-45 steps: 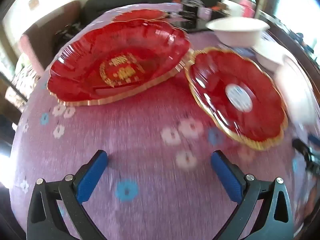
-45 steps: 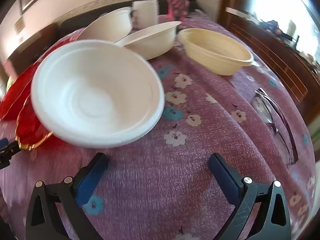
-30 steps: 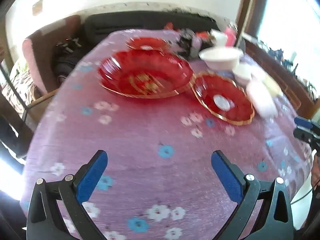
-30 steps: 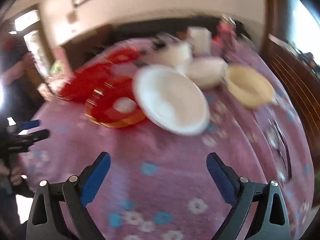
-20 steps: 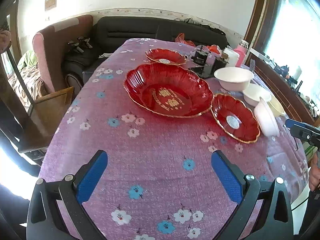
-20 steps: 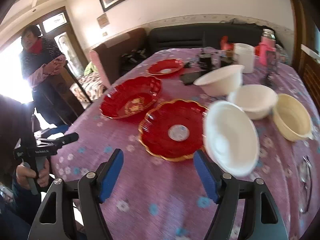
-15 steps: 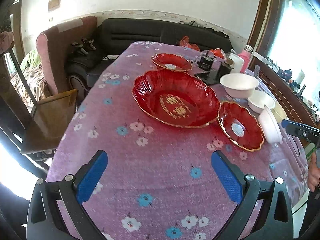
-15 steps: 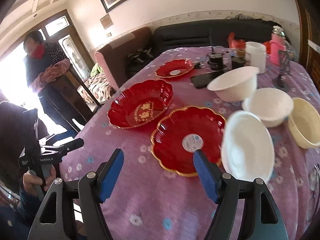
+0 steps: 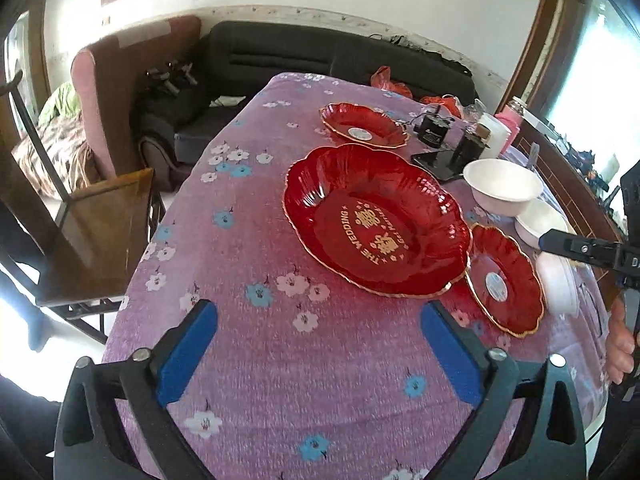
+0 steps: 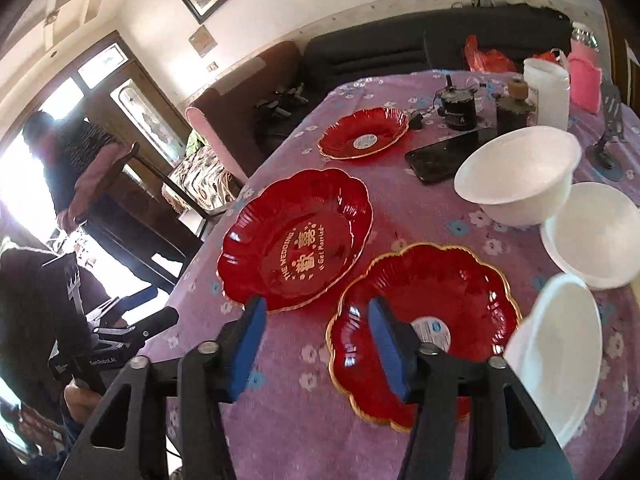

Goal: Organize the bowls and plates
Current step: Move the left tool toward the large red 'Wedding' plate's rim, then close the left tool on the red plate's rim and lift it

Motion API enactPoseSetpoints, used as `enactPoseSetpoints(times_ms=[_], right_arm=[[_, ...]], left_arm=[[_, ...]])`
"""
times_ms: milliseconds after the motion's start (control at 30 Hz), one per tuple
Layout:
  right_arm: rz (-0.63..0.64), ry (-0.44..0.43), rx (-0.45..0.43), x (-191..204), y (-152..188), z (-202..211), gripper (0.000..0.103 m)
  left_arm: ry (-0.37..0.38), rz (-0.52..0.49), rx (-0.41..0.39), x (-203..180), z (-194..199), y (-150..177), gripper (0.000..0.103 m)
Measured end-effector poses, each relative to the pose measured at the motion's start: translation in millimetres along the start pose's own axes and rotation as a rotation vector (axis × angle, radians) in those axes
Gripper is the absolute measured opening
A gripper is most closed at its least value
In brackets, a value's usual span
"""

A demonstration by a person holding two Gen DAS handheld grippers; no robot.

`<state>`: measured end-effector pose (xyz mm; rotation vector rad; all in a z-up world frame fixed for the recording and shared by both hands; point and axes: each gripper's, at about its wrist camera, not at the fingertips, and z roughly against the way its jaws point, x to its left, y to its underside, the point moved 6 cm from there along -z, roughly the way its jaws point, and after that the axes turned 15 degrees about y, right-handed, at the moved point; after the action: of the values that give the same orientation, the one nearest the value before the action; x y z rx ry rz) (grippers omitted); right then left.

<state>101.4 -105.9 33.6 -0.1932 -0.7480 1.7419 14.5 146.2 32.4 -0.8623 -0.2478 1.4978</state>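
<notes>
Plates and bowls sit loose across the purple flowered tablecloth (image 9: pixel 248 344), nothing stacked. Left to right: big scalloped red plate (image 10: pixel 296 240), smaller gold-rimmed red plate (image 10: pixel 424 328), white bowl (image 10: pixel 560 352) tilted against its edge. Left gripper (image 9: pixel 318 354) is wide and empty; right gripper (image 10: pixel 316 344) has just been closing to about half, nothing between its jaws, both above the near cloth. Risks: glossy ribbed plastic could slip from the pads; nudging the small plate could topple the leaning bowl; cloth may drag.
</notes>
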Motion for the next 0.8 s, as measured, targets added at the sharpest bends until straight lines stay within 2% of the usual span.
enactPoseSetpoints(times_ms=[100, 300, 333, 367, 433, 600, 800], right_arm=[[-0.022, -0.005, 0.024, -1, -10, -13, 0.045], [-0.043, 0.007, 0.043, -4, -26, -34, 0.043], [-0.044, 0.007, 0.044, -4, -28, -38, 0.042], [-0.042, 0.011, 0.048, -3, -31, -41, 0.036], [-0.045, 0.014, 0.058, -3, -35, -47, 0.034], [-0.053, 0.03, 0.076, -6, -41, -62, 0.034], [-0.063, 0.047, 0.093, -12, -44, -73, 0.034]], left_arm=[[0.011, 0.02, 0.011, 6, -5, -8, 0.09], [0.014, 0.029, 0.033, 13, -16, -28, 0.086], [0.012, 0.031, 0.035, 14, -19, -31, 0.083], [0.014, 0.034, 0.042, 16, -22, -35, 0.082], [0.026, 0.053, 0.055, 20, -30, -42, 0.076], [0.048, 0.095, 0.079, 29, -46, -51, 0.076], [0.041, 0.092, 0.091, 33, -54, -55, 0.076]])
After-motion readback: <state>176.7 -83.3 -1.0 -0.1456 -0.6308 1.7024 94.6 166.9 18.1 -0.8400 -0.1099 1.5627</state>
